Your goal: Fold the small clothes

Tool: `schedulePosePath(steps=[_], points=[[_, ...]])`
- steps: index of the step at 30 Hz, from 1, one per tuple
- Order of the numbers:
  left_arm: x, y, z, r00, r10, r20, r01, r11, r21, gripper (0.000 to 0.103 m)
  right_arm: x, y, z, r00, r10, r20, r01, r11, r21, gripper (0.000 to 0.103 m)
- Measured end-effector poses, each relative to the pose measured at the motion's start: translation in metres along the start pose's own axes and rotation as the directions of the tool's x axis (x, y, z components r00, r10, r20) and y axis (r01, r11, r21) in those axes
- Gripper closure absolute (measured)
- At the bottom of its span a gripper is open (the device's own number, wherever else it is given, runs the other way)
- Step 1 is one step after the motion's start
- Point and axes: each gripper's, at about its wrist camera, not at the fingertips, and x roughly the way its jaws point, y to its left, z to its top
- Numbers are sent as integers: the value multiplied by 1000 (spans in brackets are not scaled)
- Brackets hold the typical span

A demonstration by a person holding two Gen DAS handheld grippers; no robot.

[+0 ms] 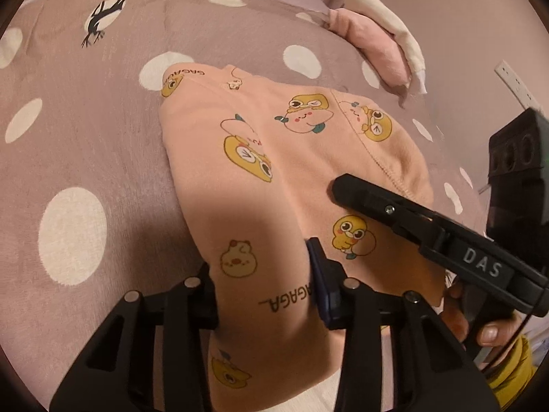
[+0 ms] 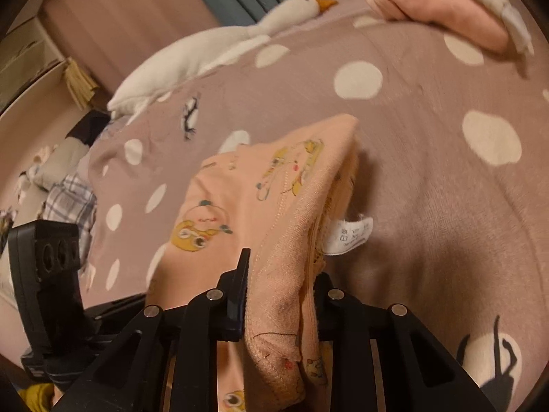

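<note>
A small peach-pink garment (image 1: 274, 178) printed with yellow cartoon ducks, peaches and lettering lies on a bed, its near end lifted off the cover and its far end still resting on it. In the right wrist view a stitched hem and a white care label (image 2: 350, 235) show along the garment's right edge, where several layers are bunched together.

The left gripper (image 1: 266, 288) has a fold of this cloth between its two fingers, the blue-padded finger (image 1: 319, 274) pressed against the fabric, so the jaws are closed on the garment at a moderate width. The right gripper (image 2: 283, 292) likewise pinches a thick bunch of the hem, both fingers tight against the cloth. From the left wrist camera the right gripper also shows as a long black finger lying across the garment, with the person's hand (image 1: 480, 322) on its handle and a mustard-yellow sleeve below.

The surface is a mauve bed cover (image 1: 103, 137) with large white dots and small black bird figures. A white plush goose (image 2: 212, 44) with an orange beak lies along the far edge. A folded pink cloth (image 2: 446, 17) with a white piece on top sits at the far right. Beyond are pale pink walls, a wall socket (image 1: 513, 82), and, off the left side of the bed, checked fabric (image 2: 68, 202) and clutter, too blurred to name.
</note>
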Motion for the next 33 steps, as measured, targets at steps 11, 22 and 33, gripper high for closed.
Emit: schedulePosePath(steps=[11,22,33], points=[[-17,1,-29,999,-41,-6,41,999,15,63,-34,19,-26,1000,-13,-3,12,999,-50,77],[-48,-9,-80,997,-71,-15,71,997,-23,63,-68,33,-67,1000,2,-15,-3,999,-37,77],[-81,-21,-129,998,-64,-27,62,996,-60,63,-87,54,-107,999,15,-42,-17,999,-33,77]])
